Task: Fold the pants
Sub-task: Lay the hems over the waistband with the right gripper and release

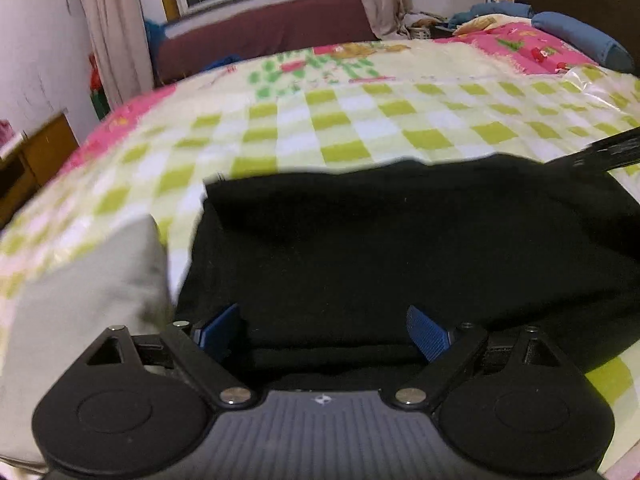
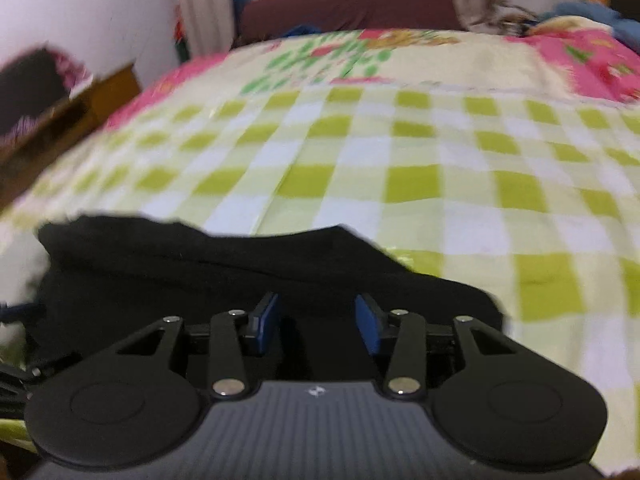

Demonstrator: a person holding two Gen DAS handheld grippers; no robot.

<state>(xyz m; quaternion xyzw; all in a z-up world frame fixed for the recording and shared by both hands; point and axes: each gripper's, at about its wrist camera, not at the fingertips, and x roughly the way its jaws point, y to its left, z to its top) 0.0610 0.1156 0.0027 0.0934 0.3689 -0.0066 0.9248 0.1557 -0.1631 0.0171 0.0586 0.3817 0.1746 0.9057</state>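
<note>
Bedroom setting: window and curtains at 12 o'clock, maroon bench beneath, wooden furniture at 9 o'clock.

Bed [image 1: 360, 120] covered by a quilted spread in green-and-white check, with pink floral border toward 1 o'clock. Soft, slightly puckered surface; expect the cloth to drag on it rather than slide.

Pants [image 1: 400, 248], black, matte, limp knit or cotton; lying on the spread as a broad, roughly rectangular block with a rounded far edge at 12 o'clock. Seen also in the right wrist view [image 2: 240, 264], filling the 7 to 9 o'clock area, with a layered edge suggesting at least one fold already made. Judged stage: between folds, both tools free of the cloth.

Grey cloth [image 1: 88, 312], pale and smooth, just beside the pants at 8 o'clock.

Left gripper [image 1: 322, 332]: blue ribbed pads spread as wide as possible, poised over the near edge of the pants, nothing pinched.

Right gripper [image 2: 316, 324]: pads partly apart, over the near right corner of the pants; no cloth visibly clamped between them.

Next move, as judged: lower each tool onto a near corner, pinch all layers together, lift, carry toward 12 o'clock, lay edge on edge. Risk: catching the top layer only, or bunching the spread.
</note>
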